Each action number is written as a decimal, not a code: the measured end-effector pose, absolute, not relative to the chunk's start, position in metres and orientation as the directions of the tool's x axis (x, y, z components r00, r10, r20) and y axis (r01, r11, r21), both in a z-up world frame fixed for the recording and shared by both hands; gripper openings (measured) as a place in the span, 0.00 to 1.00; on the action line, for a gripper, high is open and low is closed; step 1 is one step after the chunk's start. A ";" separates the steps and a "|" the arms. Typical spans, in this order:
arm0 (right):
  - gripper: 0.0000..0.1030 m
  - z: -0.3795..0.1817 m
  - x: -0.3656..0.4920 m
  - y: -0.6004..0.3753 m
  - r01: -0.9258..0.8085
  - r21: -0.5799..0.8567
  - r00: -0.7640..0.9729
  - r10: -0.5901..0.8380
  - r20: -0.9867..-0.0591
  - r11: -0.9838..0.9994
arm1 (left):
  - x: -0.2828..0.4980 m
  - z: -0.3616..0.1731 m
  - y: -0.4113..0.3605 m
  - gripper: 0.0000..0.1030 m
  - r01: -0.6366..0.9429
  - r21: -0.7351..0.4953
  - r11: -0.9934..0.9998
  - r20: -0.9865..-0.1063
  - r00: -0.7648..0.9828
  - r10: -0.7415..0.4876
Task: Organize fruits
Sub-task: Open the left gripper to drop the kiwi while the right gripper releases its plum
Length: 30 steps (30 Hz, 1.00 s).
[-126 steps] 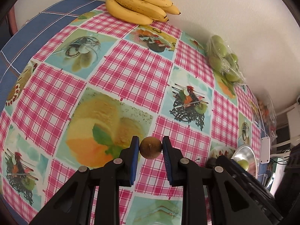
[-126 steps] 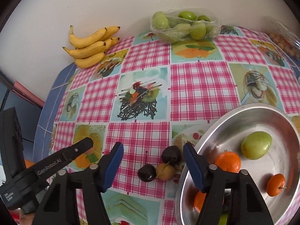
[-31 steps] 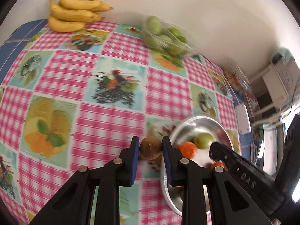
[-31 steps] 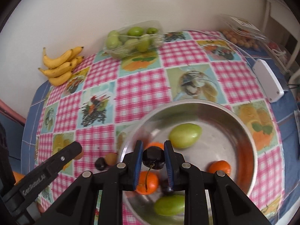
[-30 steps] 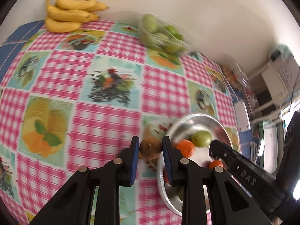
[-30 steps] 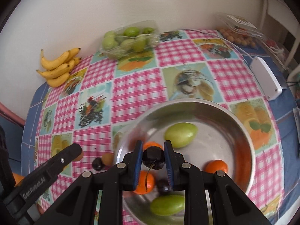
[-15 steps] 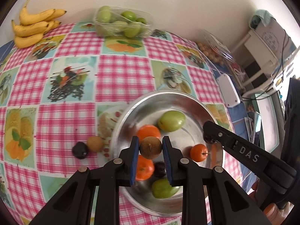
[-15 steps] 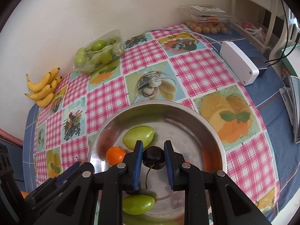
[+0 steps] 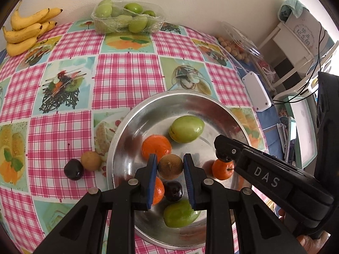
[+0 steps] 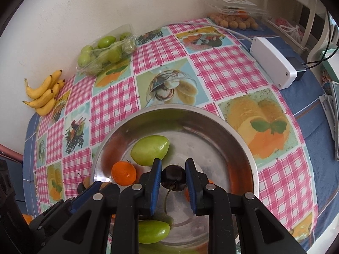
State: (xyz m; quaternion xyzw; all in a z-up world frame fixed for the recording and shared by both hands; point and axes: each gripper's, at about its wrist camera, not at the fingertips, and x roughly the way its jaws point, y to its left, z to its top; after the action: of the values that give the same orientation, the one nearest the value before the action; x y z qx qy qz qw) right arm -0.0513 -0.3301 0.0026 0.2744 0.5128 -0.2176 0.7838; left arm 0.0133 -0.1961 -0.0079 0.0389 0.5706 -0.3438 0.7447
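My left gripper (image 9: 170,166) is shut on a small brown round fruit (image 9: 170,166) and hangs over the metal bowl (image 9: 135,118). Over the same bowl (image 10: 237,127) my right gripper (image 10: 173,178) is shut on a dark cherry (image 10: 173,177) whose stem hangs down. In the bowl lie two green plums (image 9: 186,128) (image 9: 180,213), three oranges (image 9: 156,147), and a dark cherry (image 9: 173,191). Left of the bowl on the cloth sit another dark cherry (image 9: 73,169) and a brown fruit (image 9: 91,160). The right gripper's tip (image 9: 224,148) shows in the left wrist view.
Bananas (image 9: 25,31) and a wrapped tray of green plums (image 9: 127,19) stand by the far wall. A clear box of small brown fruits (image 10: 233,10) and a white adapter (image 10: 273,63) lie at the right. The chequered cloth (image 9: 127,74) covers the table.
Both grippers have moved from the bowl's left side to above its middle, each keeping its fruit. The bowl now fills the lower centre of both views.
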 end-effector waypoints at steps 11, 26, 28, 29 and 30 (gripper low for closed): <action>0.25 -0.010 -0.050 -0.332 0.635 0.193 0.342 -0.047 -0.939 0.748 | 0.011 -0.018 -0.202 0.25 0.556 -0.329 0.764 -0.890 0.088 -0.448; 0.26 -0.010 -0.046 -0.329 0.622 0.168 0.326 -0.058 -0.943 0.765 | 0.014 -0.020 -0.206 0.27 0.561 -0.302 0.771 -0.904 0.088 -0.418; 0.26 -0.010 -0.046 -0.329 0.620 0.163 0.323 -0.061 -0.944 0.768 | 0.014 -0.017 -0.204 0.27 0.561 -0.304 0.770 -0.902 0.091 -0.422; 0.27 -0.010 -0.046 -0.329 0.618 0.160 0.322 -0.061 -0.945 0.770 | 0.014 -0.016 -0.203 0.27 0.561 -0.306 0.770 -0.901 0.091 -0.424; 0.28 -0.010 -0.045 -0.329 0.618 0.157 0.319 -0.063 -0.946 0.771 | 0.015 -0.015 -0.203 0.27 0.559 -0.307 0.770 -0.900 0.093 -0.426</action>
State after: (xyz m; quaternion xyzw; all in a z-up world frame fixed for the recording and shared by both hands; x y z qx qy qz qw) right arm -0.0454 -0.3290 -0.0104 0.2566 0.5401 -0.2210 0.7705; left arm 0.0146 -0.2027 -0.0154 0.0569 0.5846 -0.3341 0.7371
